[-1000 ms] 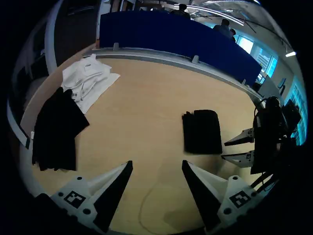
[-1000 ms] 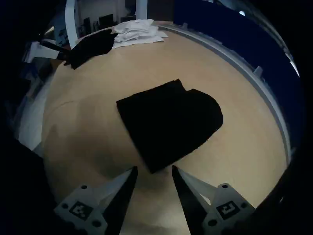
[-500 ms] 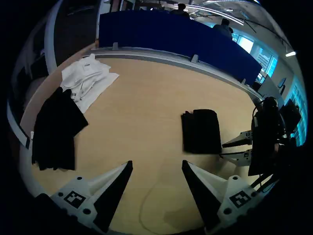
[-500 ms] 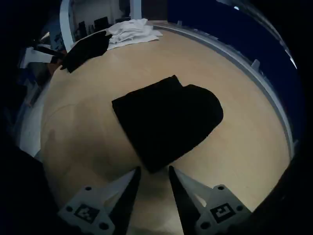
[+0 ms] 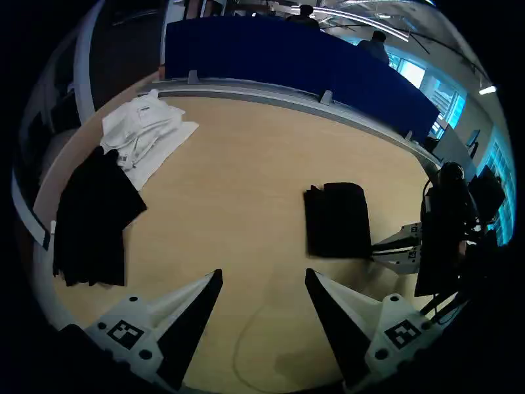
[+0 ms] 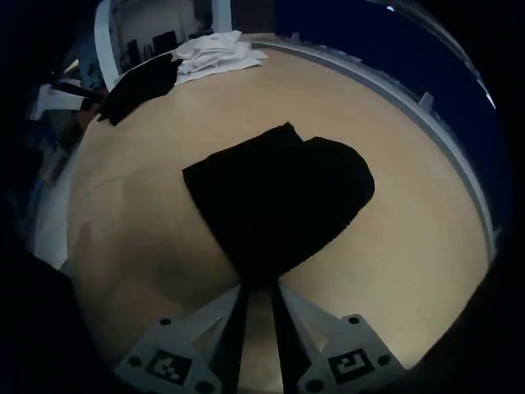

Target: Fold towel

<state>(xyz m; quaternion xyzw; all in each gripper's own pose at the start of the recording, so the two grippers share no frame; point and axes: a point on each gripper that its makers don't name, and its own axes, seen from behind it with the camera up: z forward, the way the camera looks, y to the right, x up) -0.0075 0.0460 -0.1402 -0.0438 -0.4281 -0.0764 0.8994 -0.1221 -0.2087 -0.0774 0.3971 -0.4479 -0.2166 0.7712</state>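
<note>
right tongs (image 6: pixel 257 290) narrowed | towel (image 6: pixel 282 197) corner pinched between tips | left tongs (image 5: pixel 262 272) wide

White cloth pile (image 5: pixel 144 130); blue partition (image 5: pixel 295 59)

A pale wood worktop (image 5: pixel 249 164) curves away to a raised grey edge (image 5: pixel 262 97), with a dark blue partition (image 5: pixel 295 59) standing just behind it. Beyond the partition, the heads and shoulders of two people (image 5: pixel 376 44) show under long ceiling light strips (image 5: pixel 367 23). Tall windows (image 5: pixel 453 108) glow blue-white at the right. A white column (image 5: pixel 85 59) rises at the left, against a dim, dark area.
</note>
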